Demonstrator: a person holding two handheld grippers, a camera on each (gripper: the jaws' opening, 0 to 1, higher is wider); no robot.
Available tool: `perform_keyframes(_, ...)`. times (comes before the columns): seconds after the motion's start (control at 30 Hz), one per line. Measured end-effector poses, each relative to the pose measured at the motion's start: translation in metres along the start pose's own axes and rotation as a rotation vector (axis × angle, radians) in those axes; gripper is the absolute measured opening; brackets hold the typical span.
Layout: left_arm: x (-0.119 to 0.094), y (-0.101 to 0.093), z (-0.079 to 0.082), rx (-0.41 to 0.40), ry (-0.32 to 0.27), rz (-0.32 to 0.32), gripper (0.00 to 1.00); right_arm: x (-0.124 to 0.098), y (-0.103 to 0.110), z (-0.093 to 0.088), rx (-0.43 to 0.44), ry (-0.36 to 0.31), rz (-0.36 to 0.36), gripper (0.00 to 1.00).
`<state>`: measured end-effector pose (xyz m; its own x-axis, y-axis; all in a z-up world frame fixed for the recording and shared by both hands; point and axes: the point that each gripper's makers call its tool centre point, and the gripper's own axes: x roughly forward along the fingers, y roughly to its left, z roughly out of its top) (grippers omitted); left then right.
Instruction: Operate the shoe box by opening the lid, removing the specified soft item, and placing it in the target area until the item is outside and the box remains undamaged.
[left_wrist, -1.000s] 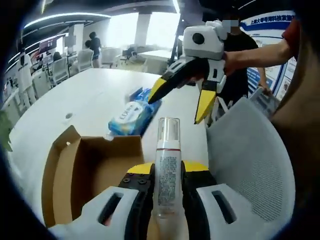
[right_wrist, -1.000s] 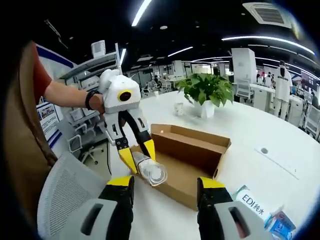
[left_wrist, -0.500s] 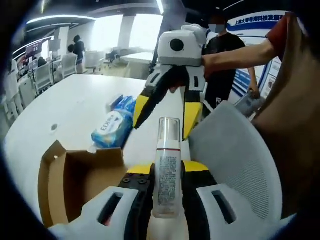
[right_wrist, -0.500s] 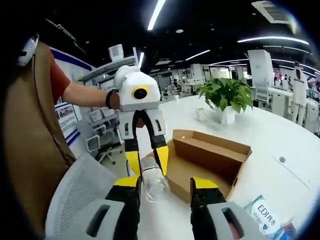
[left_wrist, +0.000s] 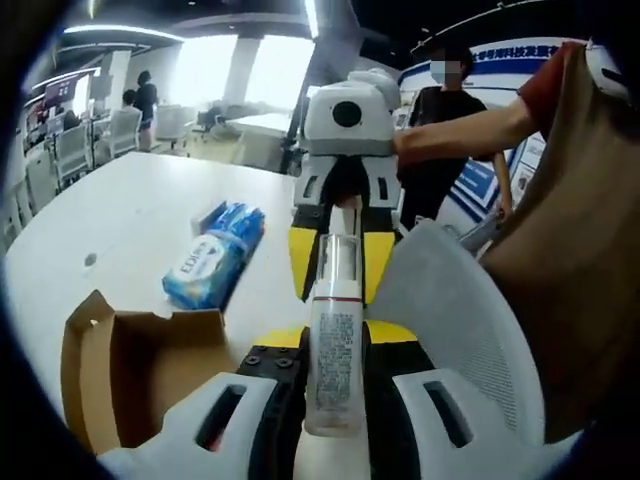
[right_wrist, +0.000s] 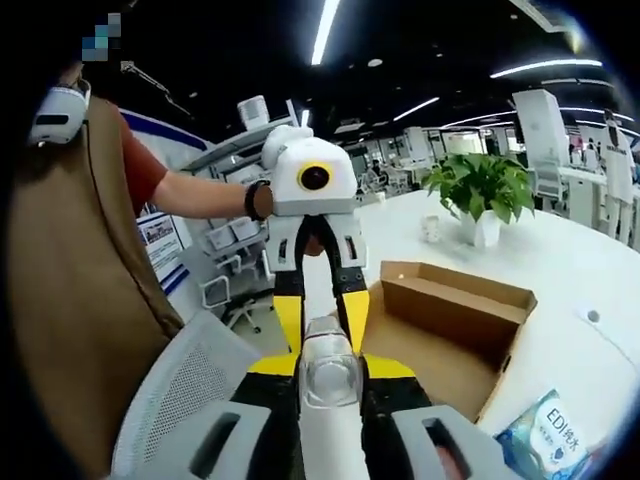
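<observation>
Change: since a second ago the right gripper (left_wrist: 337, 262) has come in from beside the bottle and now has its yellow jaws on either side of the bottle's clear cap.
Table (left_wrist: 130, 215): white and round-edged; the landmark for the rest.
Chair (left_wrist: 470, 320): grey mesh back, at the table's near edge, on the person's side.
Shoe box (right_wrist: 455, 325): brown cardboard, standing open on the table near that edge; no damage can be seen.
Plant (right_wrist: 482, 185): green, in a white pot, further in on the table beyond the shoe box.
Wipes pack (left_wrist: 205, 266): blue, soft, lying flat on the table outside the shoe box and just beside it, with a second blue pack (left_wrist: 235, 217) touching its far end.
Left gripper (left_wrist: 334, 355): jaws clenched on the bottle's body, held above the table edge.
Bottle (left_wrist: 334, 340): white pump bottle with clear cap, gripped between the two grippers, off the table surface.
Right gripper grip: in the right gripper view the jaws press against the cap end.
</observation>
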<state>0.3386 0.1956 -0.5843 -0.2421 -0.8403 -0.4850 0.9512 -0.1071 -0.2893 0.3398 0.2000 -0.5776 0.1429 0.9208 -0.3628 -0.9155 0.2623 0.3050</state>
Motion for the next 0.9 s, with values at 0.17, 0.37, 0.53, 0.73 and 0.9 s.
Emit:
perform_keyframes(0.17,0.002,-0.001,0.000,-0.013,-0.011,-0.024,0.20,-0.001,0.002,0.002,0.004,-0.020,-0.011,0.17)
perform_keyframes(0.37,0.007,0.000,0.000,-0.021,-0.015,-0.023,0.21,-0.004,-0.002,-0.002,0.062,-0.038,-0.049,0.17)
perform_keyframes(0.53,0.013,0.002,-0.003,-0.005,0.007,-0.010,0.22,-0.005,-0.005,-0.010,0.118,-0.055,-0.061,0.16)
perform_keyframes(0.73,0.013,0.001,-0.005,0.008,0.014,-0.011,0.22,-0.006,-0.004,-0.017,0.171,-0.068,-0.072,0.16)
perform_keyframes(0.9,0.015,0.002,-0.006,0.006,0.014,-0.010,0.26,-0.011,-0.005,-0.022,0.209,-0.087,-0.087,0.16)
